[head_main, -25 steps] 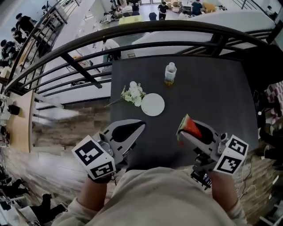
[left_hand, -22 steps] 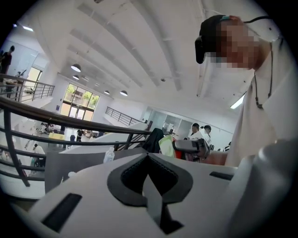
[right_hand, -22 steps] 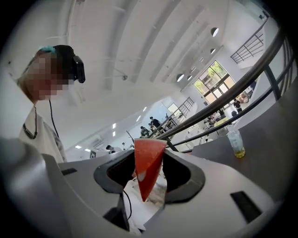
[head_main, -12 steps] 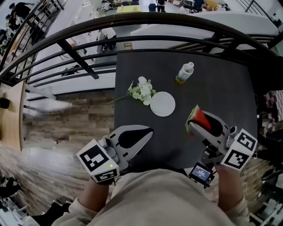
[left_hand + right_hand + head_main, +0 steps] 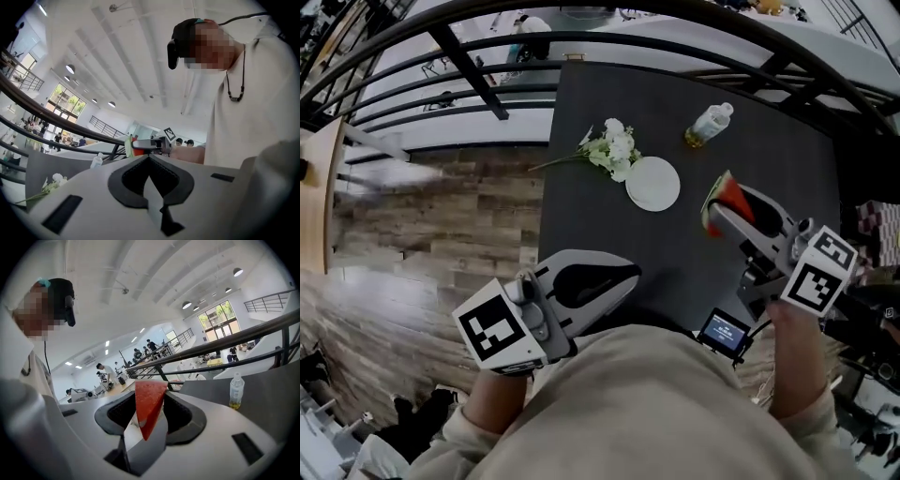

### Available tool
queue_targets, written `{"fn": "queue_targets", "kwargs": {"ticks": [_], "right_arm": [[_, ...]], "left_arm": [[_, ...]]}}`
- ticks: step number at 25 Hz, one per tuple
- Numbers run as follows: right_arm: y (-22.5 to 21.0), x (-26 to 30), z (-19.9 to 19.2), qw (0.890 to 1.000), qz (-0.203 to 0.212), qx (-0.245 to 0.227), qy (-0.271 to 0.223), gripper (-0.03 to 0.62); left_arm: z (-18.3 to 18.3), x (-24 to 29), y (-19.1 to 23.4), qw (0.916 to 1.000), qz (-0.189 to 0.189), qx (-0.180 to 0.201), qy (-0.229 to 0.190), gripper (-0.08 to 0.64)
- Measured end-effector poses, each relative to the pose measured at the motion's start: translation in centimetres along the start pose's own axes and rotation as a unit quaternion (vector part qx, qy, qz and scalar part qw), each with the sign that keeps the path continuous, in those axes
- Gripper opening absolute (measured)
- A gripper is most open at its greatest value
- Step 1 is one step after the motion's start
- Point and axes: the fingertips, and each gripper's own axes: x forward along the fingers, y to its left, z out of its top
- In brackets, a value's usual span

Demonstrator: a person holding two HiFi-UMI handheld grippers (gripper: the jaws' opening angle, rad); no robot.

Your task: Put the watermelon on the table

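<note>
Head view steeply down, gripper views along jaws, all sharing table

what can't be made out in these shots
- Watermelon slice: rind, right gripper view, turned away behind the red flesh.
- Bottle: label print, head view, too small.
- Table: near edge, head view, hidden by the person's torso.
- Small screen: readout, head view, too small.
</note>
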Motion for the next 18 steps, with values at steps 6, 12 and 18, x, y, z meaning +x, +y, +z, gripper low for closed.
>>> {"fn": "queue_targets", "kwargs": {"ticks": [6, 12, 18], "right_arm": [[-0.4, 2.5, -1.1, 0.998, 0.037, -0.005, 0.041, 0.196], [-3.2, 4.3, -2.4, 0.997, 0.050, -0.013, 0.063, 0.196], [-5.0, 5.8, -3.9, 0.994, 0.063, -0.012, 0.090, 0.196]], "left_arm": [[0.0, -1.3, -2.0, 0.9988, 0.025, -0.029, -0.030, 0.003], [-0.8, 0.6, -7.0, 0.9976, -0.063, 0.020, -0.020, 0.003], [-1.9, 1.8, -11.0, 0.9921, -0.125, 0.016, -0.002, 0.003]]}}
